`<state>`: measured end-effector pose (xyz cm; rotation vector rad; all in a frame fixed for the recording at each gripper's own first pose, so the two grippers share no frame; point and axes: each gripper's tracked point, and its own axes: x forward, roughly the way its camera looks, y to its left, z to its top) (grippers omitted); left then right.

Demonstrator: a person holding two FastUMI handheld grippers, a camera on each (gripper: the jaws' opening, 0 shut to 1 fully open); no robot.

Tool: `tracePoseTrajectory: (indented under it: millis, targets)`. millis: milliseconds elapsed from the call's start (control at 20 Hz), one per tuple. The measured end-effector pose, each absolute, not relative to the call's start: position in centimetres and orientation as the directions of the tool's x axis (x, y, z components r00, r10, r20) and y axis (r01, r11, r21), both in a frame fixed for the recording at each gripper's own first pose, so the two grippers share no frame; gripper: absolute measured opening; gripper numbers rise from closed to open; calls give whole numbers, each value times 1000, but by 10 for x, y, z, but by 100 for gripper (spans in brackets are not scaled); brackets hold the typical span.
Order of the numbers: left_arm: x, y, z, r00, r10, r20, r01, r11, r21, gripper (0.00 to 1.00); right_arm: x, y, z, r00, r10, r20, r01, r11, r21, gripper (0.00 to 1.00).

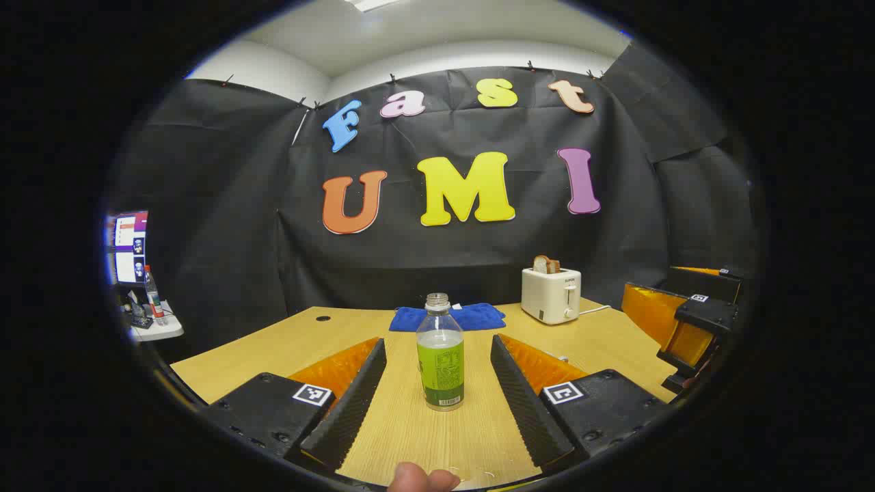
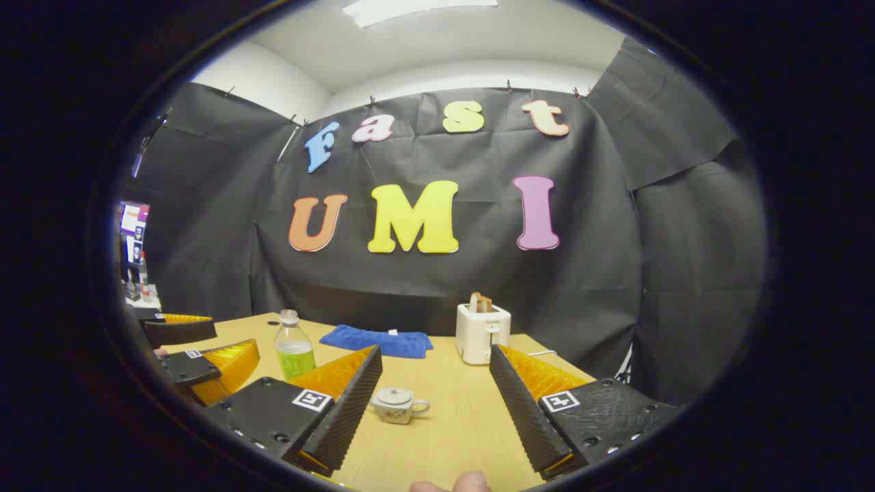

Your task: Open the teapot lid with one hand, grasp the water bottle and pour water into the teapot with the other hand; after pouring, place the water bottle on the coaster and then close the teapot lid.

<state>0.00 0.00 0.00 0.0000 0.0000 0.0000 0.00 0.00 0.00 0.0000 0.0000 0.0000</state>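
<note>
Left hand-held gripper (image 1: 437,389): held open, water bottle (image 1: 440,362) framed between its fingers, untouched.
Right hand-held gripper (image 2: 434,403): held open before the lidded teapot (image 2: 396,404).

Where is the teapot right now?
In the right gripper view the teapot stands on the wooden table, lid on, between the open right gripper fingers nearer the left one, with the toaster behind it.
</note>
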Motion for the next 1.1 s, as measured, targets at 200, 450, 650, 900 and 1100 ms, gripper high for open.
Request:
tracePoseTrajectory:
  millis: [200,450,650,900,1100]
  targets:
    - [2,3,-5,1000,4,-16,-4,1000,-13,96,1,2,-4,1000,2,-8,-2,1000,3,95]
    - [4,7,-7,1000,9,-24,-9,1000,-20,96,6,9,-11,1000,14,-28,-14,1000,-5,95]
    - [5,8,-9,999,10,-33,-11,1000,-27,96,10,13,-17,999,24,-41,-24,1000,-8,95]
    - [6,10,-13,999,10,-48,-12,999,-36,96,20,19,-32,996,43,-78,-44,999,-6,95]
    - [7,16,-10,999,21,-42,-23,999,-35,96,34,23,-47,994,45,-100,-47,999,-11,97]
